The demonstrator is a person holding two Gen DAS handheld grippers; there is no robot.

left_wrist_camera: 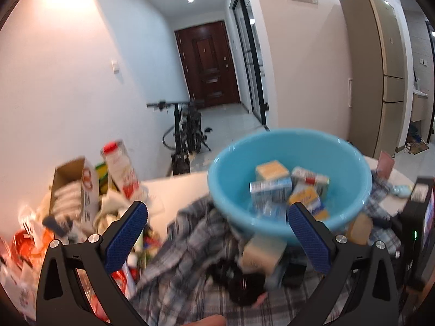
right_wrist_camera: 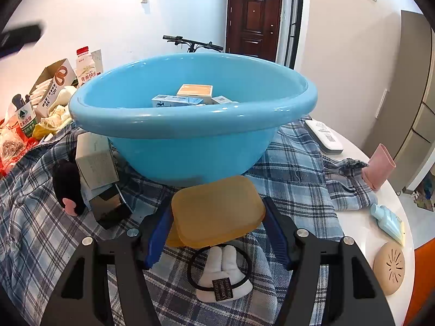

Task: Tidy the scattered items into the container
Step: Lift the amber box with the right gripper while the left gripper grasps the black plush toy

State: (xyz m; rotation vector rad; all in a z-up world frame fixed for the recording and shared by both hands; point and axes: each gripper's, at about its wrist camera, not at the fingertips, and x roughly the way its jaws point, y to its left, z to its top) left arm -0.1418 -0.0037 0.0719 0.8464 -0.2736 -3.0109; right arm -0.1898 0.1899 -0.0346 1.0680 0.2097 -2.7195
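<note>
The right gripper (right_wrist_camera: 217, 226) is clamped on an amber plastic box (right_wrist_camera: 217, 212), just near of the blue basin (right_wrist_camera: 190, 114) on the plaid cloth (right_wrist_camera: 293, 168). The left gripper (left_wrist_camera: 217, 231) hangs spread apart and empty; small cartons (left_wrist_camera: 272, 187) lie in the basin.

From my right-wrist view I can read Chinese characters "农夫山泉" on the green-and-white label of a clear plastic bottle (right_wrist_camera: 25, 121) and "青莱快线"-like characters, too small to be sure, on a red-capped white drink bottle (right_wrist_camera: 86, 66).
</note>
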